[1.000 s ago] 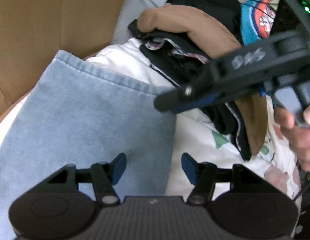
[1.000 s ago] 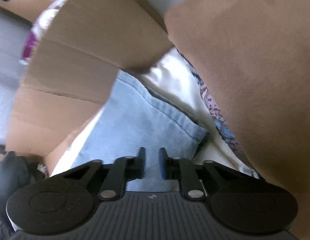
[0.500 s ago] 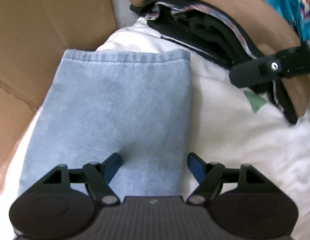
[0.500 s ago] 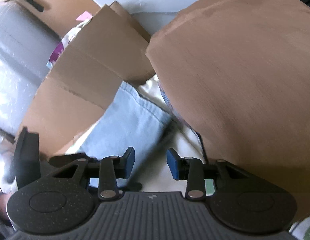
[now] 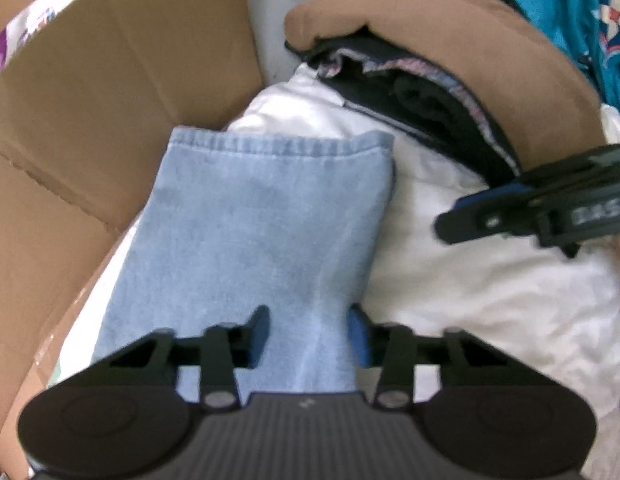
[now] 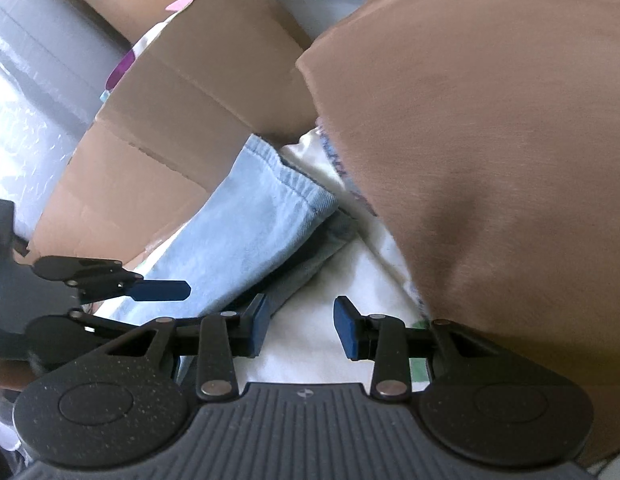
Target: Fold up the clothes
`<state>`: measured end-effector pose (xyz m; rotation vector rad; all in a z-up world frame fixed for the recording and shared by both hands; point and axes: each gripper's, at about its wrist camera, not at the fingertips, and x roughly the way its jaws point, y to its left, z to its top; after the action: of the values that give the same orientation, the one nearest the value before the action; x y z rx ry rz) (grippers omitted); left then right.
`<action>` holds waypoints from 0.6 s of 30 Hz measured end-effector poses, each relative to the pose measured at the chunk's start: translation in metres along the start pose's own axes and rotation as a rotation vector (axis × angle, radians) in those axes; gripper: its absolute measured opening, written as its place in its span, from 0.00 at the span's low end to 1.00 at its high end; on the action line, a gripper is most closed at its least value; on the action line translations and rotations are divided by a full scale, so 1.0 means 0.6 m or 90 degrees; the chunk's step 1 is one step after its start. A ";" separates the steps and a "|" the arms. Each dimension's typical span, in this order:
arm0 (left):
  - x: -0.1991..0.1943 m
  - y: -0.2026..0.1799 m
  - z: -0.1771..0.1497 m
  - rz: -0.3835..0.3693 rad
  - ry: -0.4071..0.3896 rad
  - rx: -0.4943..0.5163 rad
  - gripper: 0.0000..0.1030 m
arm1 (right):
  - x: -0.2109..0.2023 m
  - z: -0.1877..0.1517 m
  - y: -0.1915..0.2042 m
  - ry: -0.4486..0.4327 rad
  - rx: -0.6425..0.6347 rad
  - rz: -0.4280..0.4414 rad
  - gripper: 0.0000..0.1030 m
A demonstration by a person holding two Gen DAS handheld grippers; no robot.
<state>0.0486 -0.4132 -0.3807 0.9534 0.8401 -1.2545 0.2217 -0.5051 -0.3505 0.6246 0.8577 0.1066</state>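
Item: light-blue denim garment [image 5: 265, 232], folded into a long strip, lying on a white cloth [image 5: 482, 292]. In the left wrist view its stitched hem is sitting toward 12 o'clock and its length is running down to 6 o'clock, under the gripper body.

Item: left gripper [image 5: 307, 334], pointing steeply down over the near end of the denim strip. Its jaws are closing, with a raised pinch of the blue fabric standing between the blue pads; whether the pads are already pressing on it cannot be told.

Item: right gripper [image 6: 299, 326], entering the left wrist view from 3 o'clock as a dark arm with a blue pad. In its own view the jaws are standing apart over the white cloth, with nothing between them; the denim's edge is lying just beside the left pad, toward 10 o'clock.

Item: brown garment [image 6: 490, 152], topping a stack of dark folded clothes at 1 o'clock of the denim.

Item: open cardboard box [image 5: 89, 128], flaps lying at 9 to 11 o'clock, touching the denim's left edge.

Item: teal printed garment [image 5: 582, 16], showing at 1 o'clock, behind the stack.
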 end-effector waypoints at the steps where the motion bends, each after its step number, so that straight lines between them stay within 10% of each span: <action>1: -0.007 -0.001 0.001 -0.003 -0.006 0.003 0.33 | 0.005 0.000 0.002 0.003 -0.006 0.004 0.41; 8: -0.001 0.002 0.001 -0.046 0.005 -0.024 0.05 | 0.029 0.007 0.020 0.008 -0.056 0.000 0.41; 18: -0.016 0.032 0.011 -0.096 -0.011 -0.058 0.01 | 0.070 0.024 0.065 -0.002 -0.160 0.022 0.41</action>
<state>0.0666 -0.4146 -0.3671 0.8172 0.9619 -1.3393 0.2660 -0.4663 -0.3499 0.4038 0.8144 0.2406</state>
